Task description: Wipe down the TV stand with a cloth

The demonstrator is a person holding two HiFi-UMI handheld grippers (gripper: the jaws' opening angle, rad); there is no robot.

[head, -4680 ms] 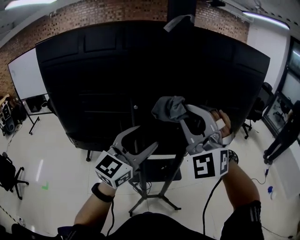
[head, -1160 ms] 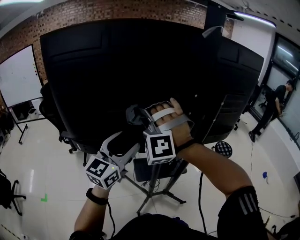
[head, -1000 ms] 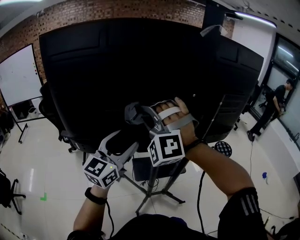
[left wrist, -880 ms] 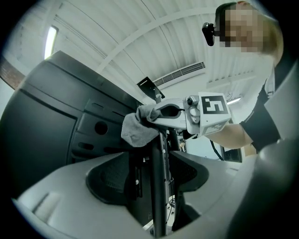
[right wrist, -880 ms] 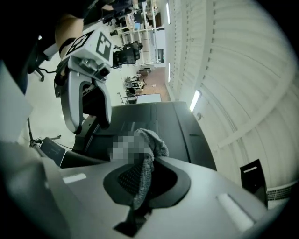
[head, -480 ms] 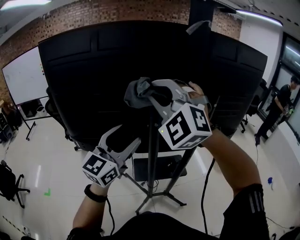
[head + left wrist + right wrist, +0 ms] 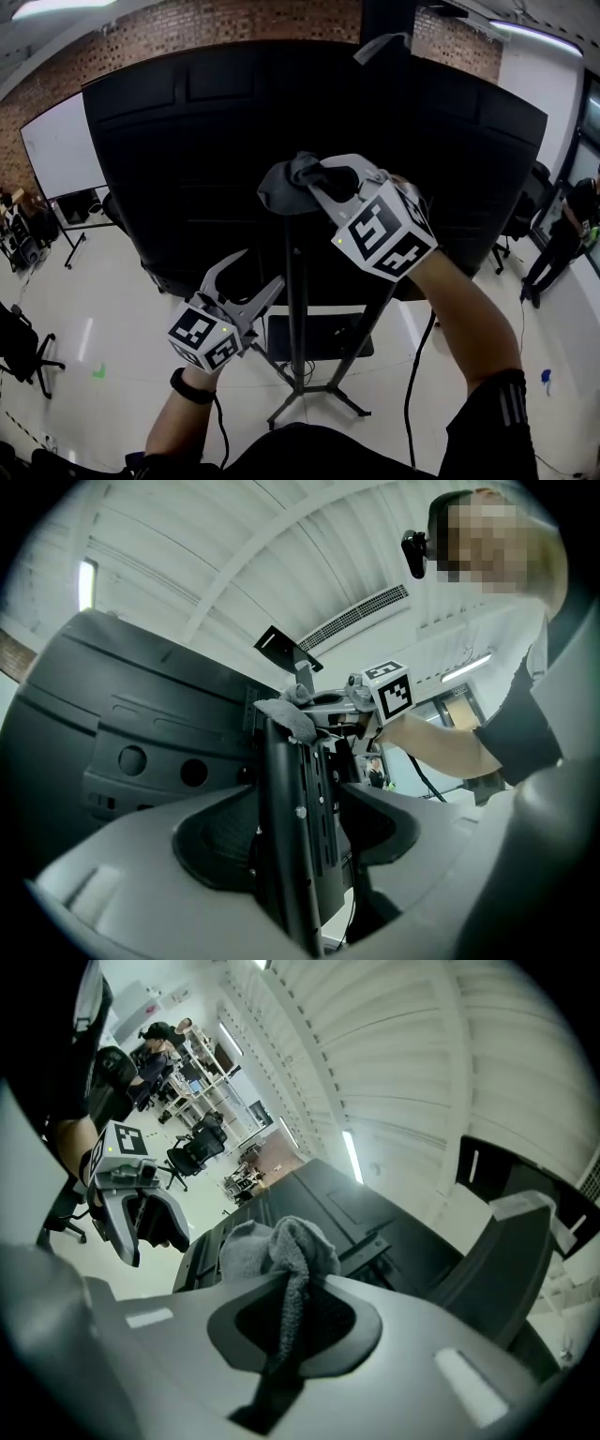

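Brick wall [image 7: 187, 23] at back. Head view: black TV back [image 7: 169, 141] is carried on the stand column [image 7: 296, 281]. Grey cloth [image 7: 281, 186] is pinched in the right gripper [image 7: 314, 183] and set against the column's top. Left gripper [image 7: 260, 269] is seen lower, fingers wide.

Left gripper view: column is seen between the spread fingers; contact cannot be told.

Right gripper view: fingers are closed on a cloth fold. Cloth is judged soft, light and easily bunched; a thick fold is best gripped.
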